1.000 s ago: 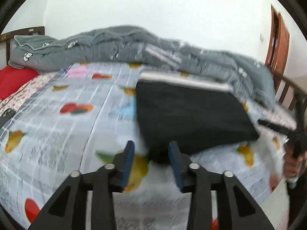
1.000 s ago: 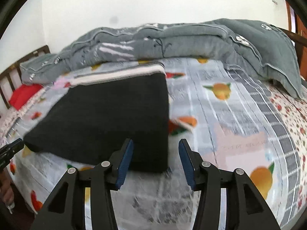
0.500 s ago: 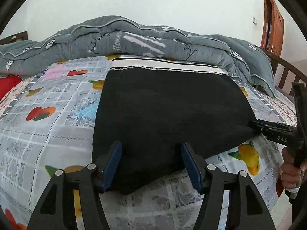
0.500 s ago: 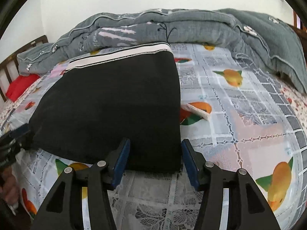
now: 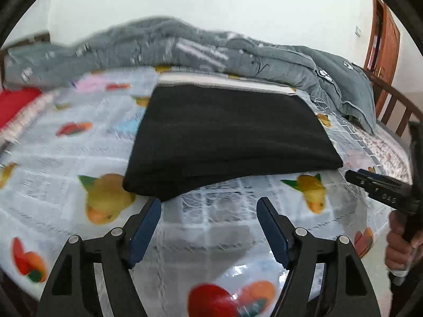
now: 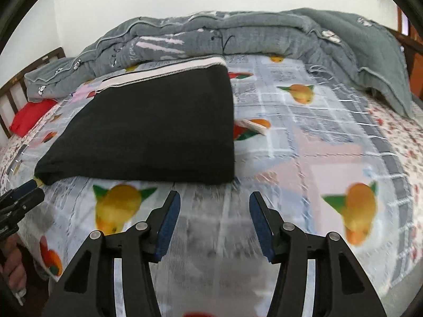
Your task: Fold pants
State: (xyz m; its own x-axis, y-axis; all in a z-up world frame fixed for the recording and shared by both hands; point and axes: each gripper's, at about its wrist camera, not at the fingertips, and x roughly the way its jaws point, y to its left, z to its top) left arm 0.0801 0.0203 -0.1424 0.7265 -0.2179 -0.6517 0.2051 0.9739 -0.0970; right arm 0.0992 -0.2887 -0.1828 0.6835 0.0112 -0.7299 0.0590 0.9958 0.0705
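The black pants (image 5: pixel 227 140) lie folded in a flat rectangle on the fruit-print bed sheet (image 5: pixel 79 158), their white-striped waistband at the far edge. They also show in the right wrist view (image 6: pixel 153 132). My left gripper (image 5: pixel 208 206) is open and empty, just short of the near left corner of the pants. My right gripper (image 6: pixel 214 200) is open and empty, just short of the near right corner. The right gripper's tip (image 5: pixel 380 187) shows at the right of the left wrist view, beside the pants, not touching them.
A rumpled grey quilt (image 6: pixel 238 34) lies along the far side of the bed. A red pillow (image 6: pixel 31 116) sits at the far left by the wooden headboard (image 6: pixel 15 89). A wooden rail (image 5: pixel 396 105) and door (image 5: pixel 383 42) stand at the right.
Both grippers have opened wider and drawn back from the near edge of the pants, which they straddled before. The pants stay flat on the bed.
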